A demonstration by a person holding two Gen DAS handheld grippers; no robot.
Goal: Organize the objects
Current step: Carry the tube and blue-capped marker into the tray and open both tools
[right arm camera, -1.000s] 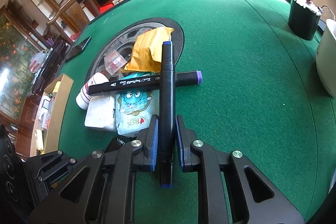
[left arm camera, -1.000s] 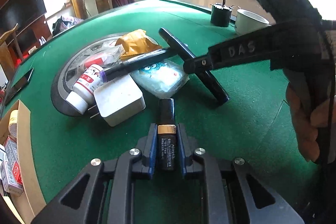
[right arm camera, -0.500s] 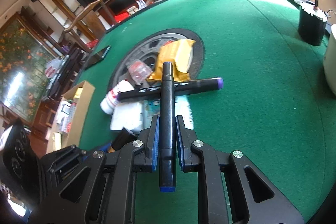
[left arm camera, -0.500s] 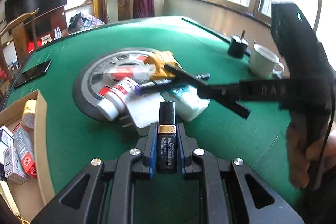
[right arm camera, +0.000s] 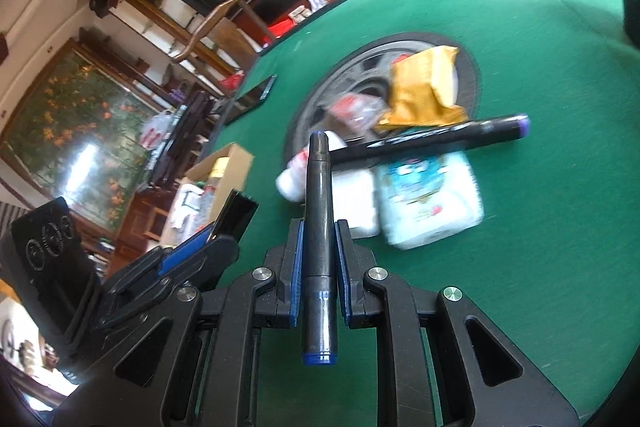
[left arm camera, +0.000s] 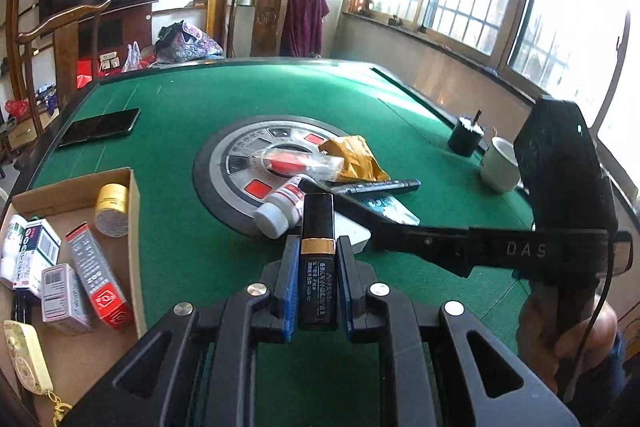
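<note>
Right now your left tool [left arm camera: 317, 285] is clamped tight on a black tube with a gold band [left arm camera: 317, 259], which stands lengthwise between the blue pads, lifted clear of the green surface [left arm camera: 180, 99]. Your right tool [right arm camera: 318, 267] is likewise closed hard on a black marker with a blue end [right arm camera: 319, 227], the marker running straight along its fingers and off the felt. From the left wrist view you can see that right tool reaching in from the right, held by your hand [left arm camera: 576, 339]. Beyond both tools a small heap lies on and beside the round grey centre disc [left arm camera: 240, 163]: a white bottle [left arm camera: 280, 207] on its side, a yellow packet [left arm camera: 352, 159], a tissue pack [right arm camera: 428, 203] and a second black marker with a purple end [right arm camera: 440, 139] lying across the pile. To your left an open cardboard box [left arm camera: 134, 223] holds small cartons and a yellow-lidded jar [left arm camera: 112, 211]. A dark phone [left arm camera: 100, 127] rests flat further left, and a white cup [left arm camera: 500, 167] sits near the right edge.
</note>
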